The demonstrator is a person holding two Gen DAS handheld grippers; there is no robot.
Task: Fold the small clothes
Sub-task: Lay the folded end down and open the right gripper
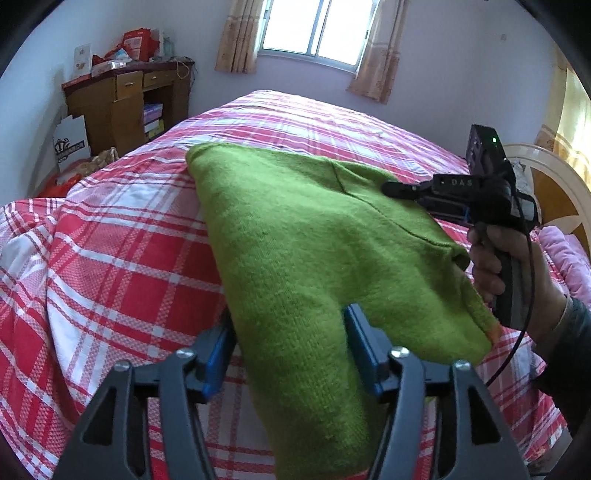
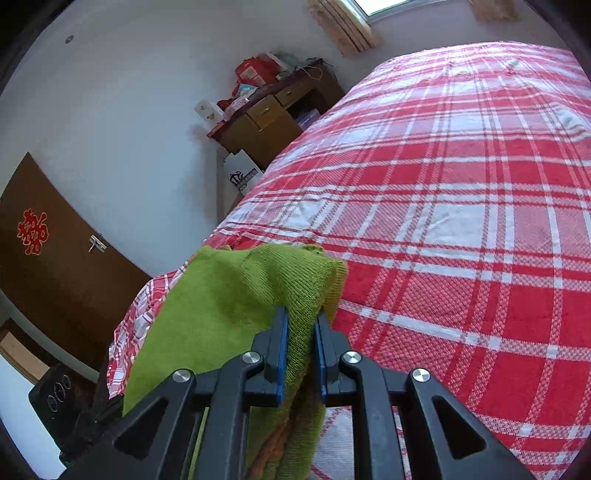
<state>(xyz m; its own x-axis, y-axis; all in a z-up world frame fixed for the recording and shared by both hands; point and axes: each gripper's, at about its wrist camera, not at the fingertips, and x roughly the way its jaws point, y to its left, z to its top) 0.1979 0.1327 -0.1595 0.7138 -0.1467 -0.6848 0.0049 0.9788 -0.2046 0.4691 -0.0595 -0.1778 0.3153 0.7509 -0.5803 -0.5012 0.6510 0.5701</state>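
Note:
A green knitted garment (image 1: 295,236) lies spread on the red and white plaid bed (image 1: 122,258). My left gripper (image 1: 290,332) has its blue-padded jaws closed on a thick fold of the garment at its near end. In the right wrist view my right gripper (image 2: 300,325) is shut on another bunched part of the green garment (image 2: 229,295), near the bed's edge. An orange trim shows under the fabric there. The right gripper also shows in the left wrist view (image 1: 480,192), held in a hand at the garment's right side.
A wooden desk (image 1: 125,107) piled with boxes stands at the far left by the wall. A window with curtains (image 1: 314,29) is behind the bed. A headboard (image 1: 554,195) and pink bedding (image 1: 569,254) are at the right. A brown door (image 2: 48,258) shows in the right wrist view.

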